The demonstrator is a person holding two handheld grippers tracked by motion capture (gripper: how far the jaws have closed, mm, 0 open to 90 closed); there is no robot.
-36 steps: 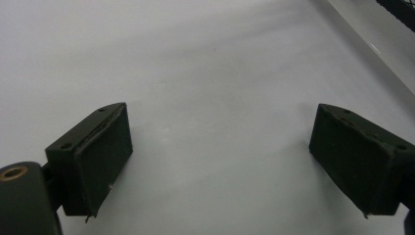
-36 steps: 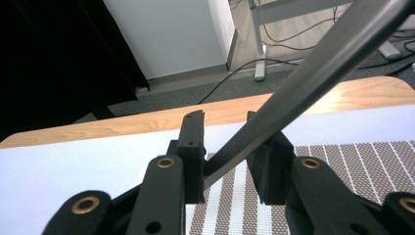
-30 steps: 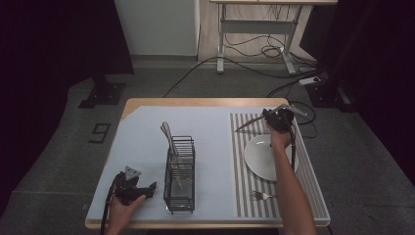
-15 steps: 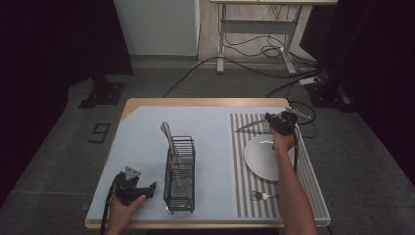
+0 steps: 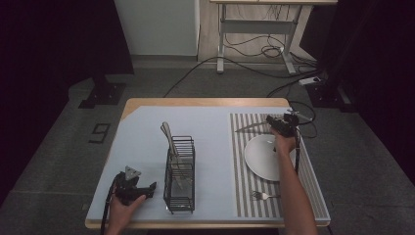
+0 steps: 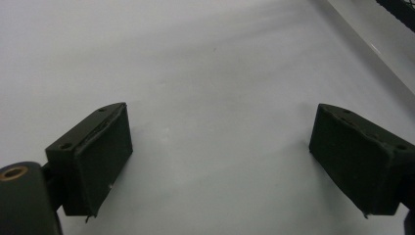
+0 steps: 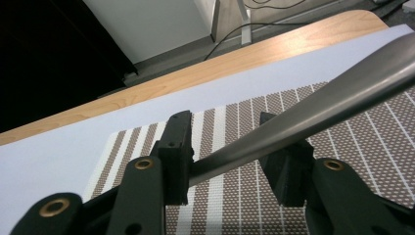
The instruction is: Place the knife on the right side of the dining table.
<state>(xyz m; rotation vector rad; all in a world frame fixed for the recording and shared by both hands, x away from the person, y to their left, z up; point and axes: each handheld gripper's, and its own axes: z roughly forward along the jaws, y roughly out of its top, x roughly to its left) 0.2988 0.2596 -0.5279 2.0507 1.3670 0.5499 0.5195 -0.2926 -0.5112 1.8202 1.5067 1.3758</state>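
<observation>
Right gripper view: a metal knife (image 7: pixel 313 110) lies slantwise between the two black jaws of the right gripper (image 7: pixel 230 156), its handle end against the left pad while the right pad stands off it with a gap. The jaws have just been opening, with the knife between them, and they no longer clamp it. Under it is a brown-and-white striped placemat (image 7: pixel 342 161) on the pale blue table cover (image 7: pixel 58 156).

In the high view the knife (image 5: pixel 250 128) sits at the far edge of the placemat (image 5: pixel 240 171), pointing left from the right gripper (image 5: pixel 280 125). Just on the near side is a white plate (image 5: pixel 262 159), and a fork (image 5: pixel 264 196) lies nearer still. A black wire rack (image 5: pixel 180 174) holding cutlery stands mid-table. The left gripper (image 5: pixel 132 188) rests near the front left corner, its jaws wide apart over bare cover (image 6: pixel 215 98).
</observation>
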